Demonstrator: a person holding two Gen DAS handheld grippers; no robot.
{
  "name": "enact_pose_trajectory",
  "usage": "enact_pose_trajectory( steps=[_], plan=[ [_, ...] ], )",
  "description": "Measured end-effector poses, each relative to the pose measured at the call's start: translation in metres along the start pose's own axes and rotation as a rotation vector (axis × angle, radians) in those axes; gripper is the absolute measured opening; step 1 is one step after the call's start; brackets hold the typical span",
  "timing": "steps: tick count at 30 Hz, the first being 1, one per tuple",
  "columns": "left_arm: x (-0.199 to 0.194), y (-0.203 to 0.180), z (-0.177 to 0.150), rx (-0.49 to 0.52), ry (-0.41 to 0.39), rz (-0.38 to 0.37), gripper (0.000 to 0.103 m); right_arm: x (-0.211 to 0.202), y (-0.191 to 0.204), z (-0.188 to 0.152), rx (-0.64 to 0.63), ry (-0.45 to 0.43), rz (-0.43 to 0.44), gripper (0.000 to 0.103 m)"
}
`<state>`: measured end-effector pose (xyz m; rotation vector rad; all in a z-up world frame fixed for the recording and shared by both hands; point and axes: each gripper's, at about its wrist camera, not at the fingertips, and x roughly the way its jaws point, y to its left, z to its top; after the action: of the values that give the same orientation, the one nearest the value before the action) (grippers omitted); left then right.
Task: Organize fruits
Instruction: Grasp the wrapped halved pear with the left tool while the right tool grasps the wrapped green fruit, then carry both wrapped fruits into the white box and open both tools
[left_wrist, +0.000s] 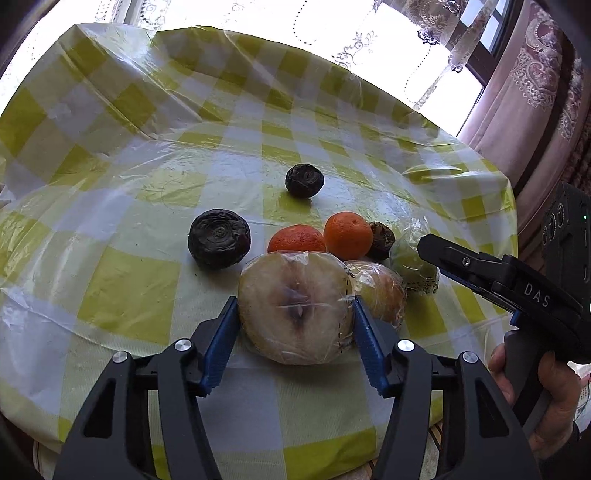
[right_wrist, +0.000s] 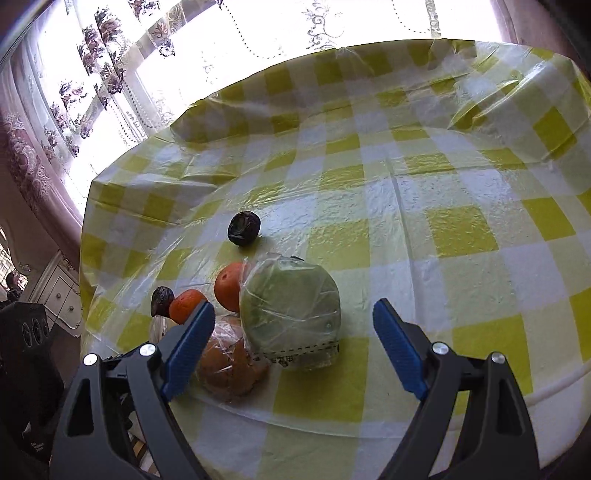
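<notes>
A pale, plastic-wrapped apple (left_wrist: 295, 306) sits on the near part of the table, its dimpled end facing the left wrist camera, and the left gripper (left_wrist: 295, 317) has its two blue pads pressed against the fruit's sides, clamping it. Just behind and to the right of it lies a second wrapped fruit, yellow-orange (left_wrist: 380, 291), touching it or nearly so, and beyond that a wrapped green fruit (left_wrist: 413, 266). Two oranges (left_wrist: 347, 236) sit side by side right behind the clamped apple, with a small dark wrinkled fruit (left_wrist: 382, 240) tucked against the right one. A larger dark wrinkled fruit (left_wrist: 219, 238) lies apart to the left, and another dark one (left_wrist: 304, 181) stands alone farther back. All rest on a yellow-and-white checked tablecloth (left_wrist: 129, 295) under clear plastic film. The right gripper (right_wrist: 293, 332) hangs with its jaws spread wide and nothing held; in its own view the wrapped green fruit lies ahead between the blue fingers (right_wrist: 397, 347) without touching them. A person's hand (left_wrist: 546, 391) grasps its handle at the right edge of the left view.
</notes>
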<state>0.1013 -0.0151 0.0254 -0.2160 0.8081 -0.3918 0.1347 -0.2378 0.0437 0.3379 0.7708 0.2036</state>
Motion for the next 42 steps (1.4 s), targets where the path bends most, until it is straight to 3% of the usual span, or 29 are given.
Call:
enact_pose_trajectory(
  steps=[11, 17, 28, 42],
  plan=[
    [-0.005, 0.0, -0.003, 0.0, -0.027, 0.018, 0.057, 0.025, -0.005, 0.004, 0.009, 0.029, 0.012, 0.087],
    [-0.009, -0.004, -0.005, 0.011, -0.041, 0.042, 0.057, 0.026, 0.0, 0.001, -0.021, 0.05, 0.062, 0.062],
    [-0.018, -0.016, -0.008, 0.056, -0.07, 0.107, 0.057, -0.004, 0.012, -0.013, -0.101, -0.014, -0.034, 0.061],
    [-0.034, -0.051, -0.024, 0.125, -0.099, 0.105, 0.057, -0.066, -0.009, -0.049, -0.089, -0.048, -0.109, 0.061]
  ],
)
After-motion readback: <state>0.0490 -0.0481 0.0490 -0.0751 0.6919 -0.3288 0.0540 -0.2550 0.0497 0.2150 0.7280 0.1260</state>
